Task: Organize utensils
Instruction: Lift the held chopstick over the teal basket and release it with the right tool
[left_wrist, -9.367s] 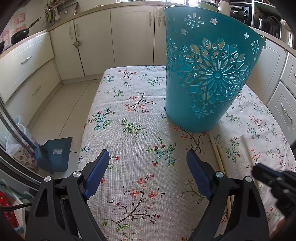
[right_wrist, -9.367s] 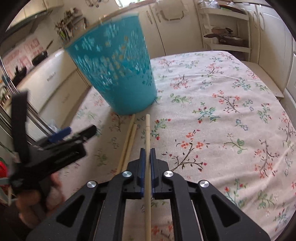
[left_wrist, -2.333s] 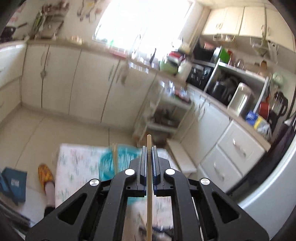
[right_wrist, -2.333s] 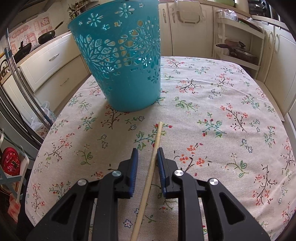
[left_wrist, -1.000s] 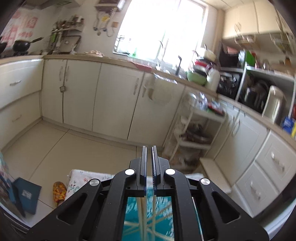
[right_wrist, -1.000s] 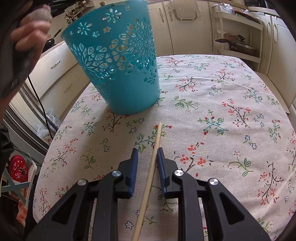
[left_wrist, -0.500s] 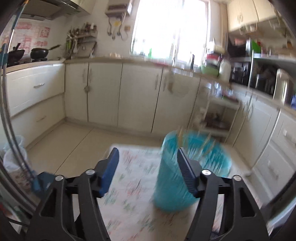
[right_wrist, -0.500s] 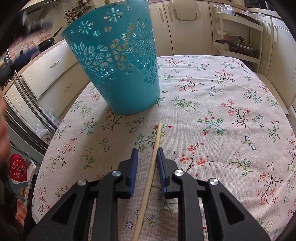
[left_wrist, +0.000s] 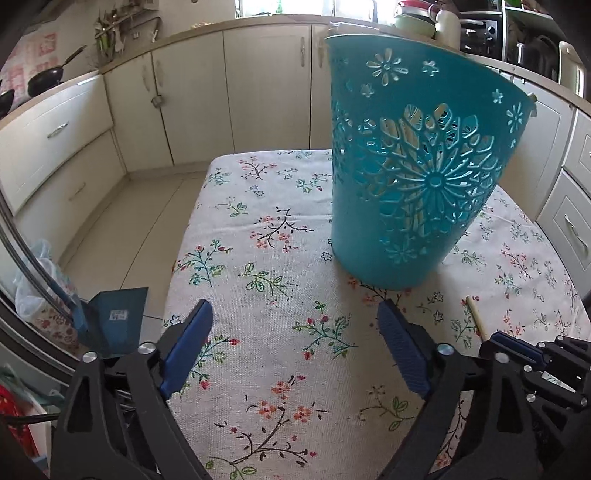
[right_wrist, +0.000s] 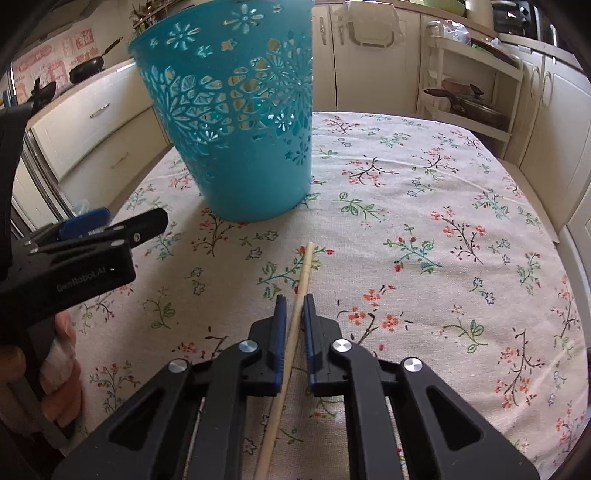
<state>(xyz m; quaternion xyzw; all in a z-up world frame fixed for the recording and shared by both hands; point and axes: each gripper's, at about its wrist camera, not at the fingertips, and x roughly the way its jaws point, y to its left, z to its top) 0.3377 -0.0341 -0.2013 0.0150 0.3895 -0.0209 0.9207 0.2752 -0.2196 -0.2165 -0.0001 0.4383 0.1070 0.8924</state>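
Observation:
A teal perforated basket (left_wrist: 417, 177) stands on the floral tablecloth; wooden sticks show through its holes. It also shows in the right wrist view (right_wrist: 240, 122). One wooden stick (right_wrist: 295, 321) lies on the cloth; its far tip shows in the left wrist view (left_wrist: 474, 314). My right gripper (right_wrist: 293, 299) straddles this stick with a narrow gap on each side, not clamped. My left gripper (left_wrist: 293, 325) is wide open and empty, low over the cloth in front of the basket; it also shows in the right wrist view (right_wrist: 110, 229).
The table (right_wrist: 461, 206) is covered with a floral cloth and its left edge drops to the floor (left_wrist: 122, 229). Kitchen cabinets (left_wrist: 266, 85) ring the room. A blue dustpan (left_wrist: 114, 317) stands by the table's left side.
My left gripper has come down from above the basket to low over the cloth, open and empty. The right gripper and its stick have not moved.

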